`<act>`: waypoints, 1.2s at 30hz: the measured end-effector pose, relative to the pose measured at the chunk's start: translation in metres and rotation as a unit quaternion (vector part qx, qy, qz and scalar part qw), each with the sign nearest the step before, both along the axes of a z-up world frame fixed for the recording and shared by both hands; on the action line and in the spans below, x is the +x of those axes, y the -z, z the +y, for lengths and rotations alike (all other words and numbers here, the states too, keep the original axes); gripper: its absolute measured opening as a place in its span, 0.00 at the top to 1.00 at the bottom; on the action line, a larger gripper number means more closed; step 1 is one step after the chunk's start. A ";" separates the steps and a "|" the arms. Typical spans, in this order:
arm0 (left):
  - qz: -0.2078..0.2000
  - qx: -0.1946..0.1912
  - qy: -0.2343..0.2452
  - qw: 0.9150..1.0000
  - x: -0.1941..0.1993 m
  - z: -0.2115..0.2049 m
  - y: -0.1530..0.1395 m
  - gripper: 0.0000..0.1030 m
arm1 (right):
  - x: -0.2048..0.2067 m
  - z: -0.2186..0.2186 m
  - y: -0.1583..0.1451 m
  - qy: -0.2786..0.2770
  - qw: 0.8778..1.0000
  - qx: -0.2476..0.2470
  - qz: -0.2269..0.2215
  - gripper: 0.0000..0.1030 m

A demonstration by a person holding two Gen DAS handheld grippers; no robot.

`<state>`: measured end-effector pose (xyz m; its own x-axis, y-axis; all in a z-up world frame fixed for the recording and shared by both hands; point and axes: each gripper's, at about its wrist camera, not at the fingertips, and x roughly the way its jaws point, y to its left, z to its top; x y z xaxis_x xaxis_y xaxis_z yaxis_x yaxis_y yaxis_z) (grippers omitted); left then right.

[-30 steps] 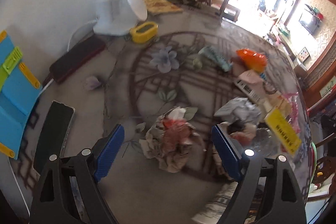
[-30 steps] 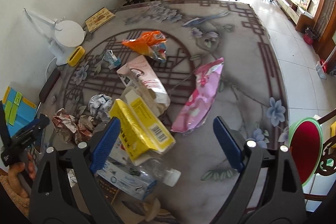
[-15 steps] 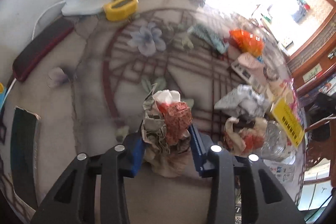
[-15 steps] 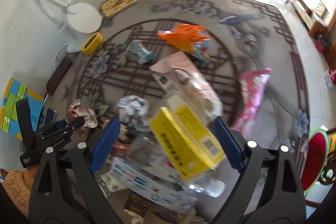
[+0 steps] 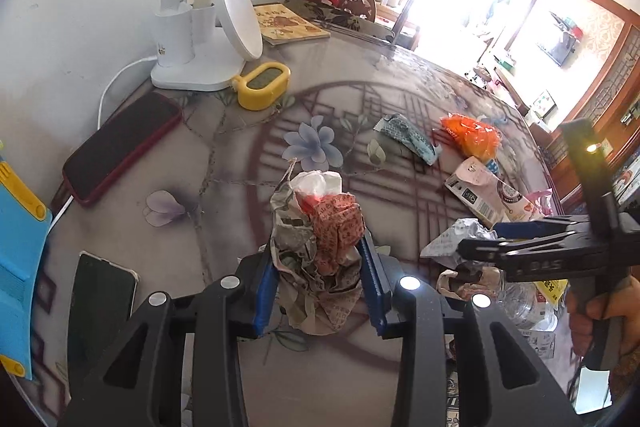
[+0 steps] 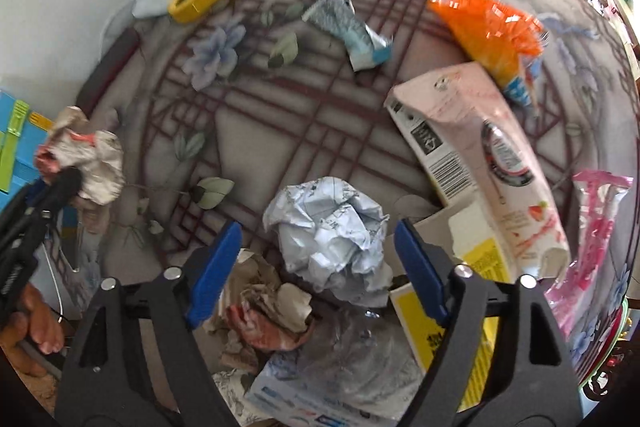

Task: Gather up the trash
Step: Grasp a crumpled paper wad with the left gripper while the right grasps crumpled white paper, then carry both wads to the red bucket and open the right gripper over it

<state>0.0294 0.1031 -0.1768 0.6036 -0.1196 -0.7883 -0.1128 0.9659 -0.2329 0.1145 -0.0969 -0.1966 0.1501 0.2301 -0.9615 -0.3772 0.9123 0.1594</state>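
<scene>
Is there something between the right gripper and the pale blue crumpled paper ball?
Nothing visible. The right gripper hangs over the pale blue crumpled paper ball, its jaws, which have just been closing, either side of it, pads apparently not touching.

Left wrist camera slanting down over table, right wrist steeper, closer, sharing its littered middle

three paper wads, two phones, one carton

paper wad: crumpled, matt | table: glossy, smooth | fingers: blue plastic, ribbed
</scene>
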 end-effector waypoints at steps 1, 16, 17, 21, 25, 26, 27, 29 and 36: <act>0.000 -0.002 -0.001 1.000 0.000 0.001 0.000 0.66 | 0.001 0.000 0.004 -0.001 1.000 -0.004 0.005 0.31; -0.023 -0.008 0.013 1.000 -0.001 -0.011 -0.021 0.66 | -0.026 -0.031 -0.053 0.048 0.994 0.074 -0.060 0.57; -0.026 -0.007 0.016 1.000 -0.001 -0.014 -0.024 0.66 | -0.033 -0.036 -0.064 0.054 0.993 0.081 -0.073 0.57; -0.032 -0.003 0.035 0.999 -0.002 -0.030 -0.032 0.66 | -0.051 -0.055 -0.093 0.073 0.987 0.093 -0.109 0.57; -0.034 -0.006 0.054 0.998 -0.004 -0.048 -0.040 0.66 | -0.067 -0.074 -0.110 0.093 0.983 0.096 -0.129 0.57; -0.037 -0.002 0.060 0.998 -0.005 -0.054 -0.043 0.66 | -0.071 -0.079 -0.114 0.098 0.981 0.097 -0.134 0.57; -0.039 0.001 0.064 0.997 -0.006 -0.059 -0.046 0.66 | -0.074 -0.086 -0.117 0.101 0.980 0.098 -0.138 0.56; -0.046 0.006 0.067 0.997 -0.010 -0.070 -0.054 0.66 | -0.081 -0.096 -0.122 0.107 0.978 0.101 -0.150 0.57; -0.058 0.016 0.065 0.996 -0.026 -0.113 -0.072 0.66 | -0.100 -0.141 -0.139 0.113 0.972 0.111 -0.175 0.56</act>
